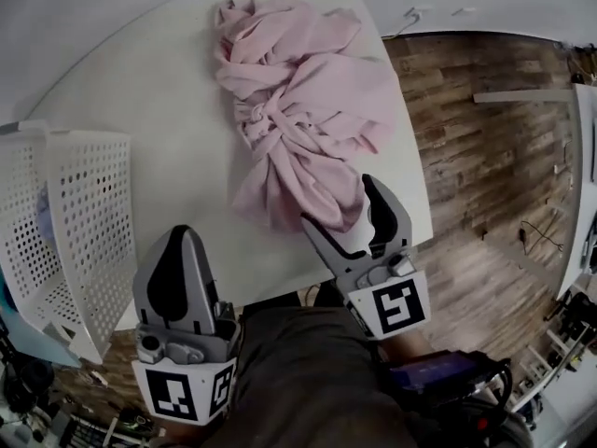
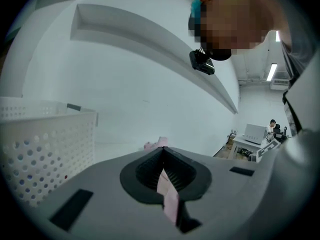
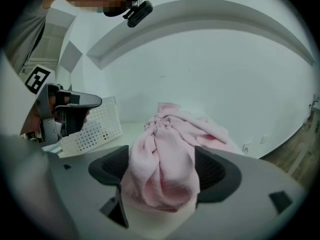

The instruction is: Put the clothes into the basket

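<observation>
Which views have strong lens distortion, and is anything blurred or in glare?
Head view: table edge bows; soft even light, no glare. Left gripper view: fisheye, dark corners, wall ledge curves. Right gripper view: same fisheye; pink garment looks sharp.

White counter (image 1: 177,157), plain top, rounded at the near right corner. One heap of pink clothes (image 1: 303,110) lay directly on it, crumpled and bunched tight at the middle. Its near end came close to the counter's front edge. Left of the heap and well apart from it, with bare white top between, a white perforated basket (image 1: 84,213) stood upright at the counter's left end. Whether its base sat wholly on the top could not be told. Right of the heap the top ended, and wood-plank floor (image 1: 485,157) showed below.
</observation>
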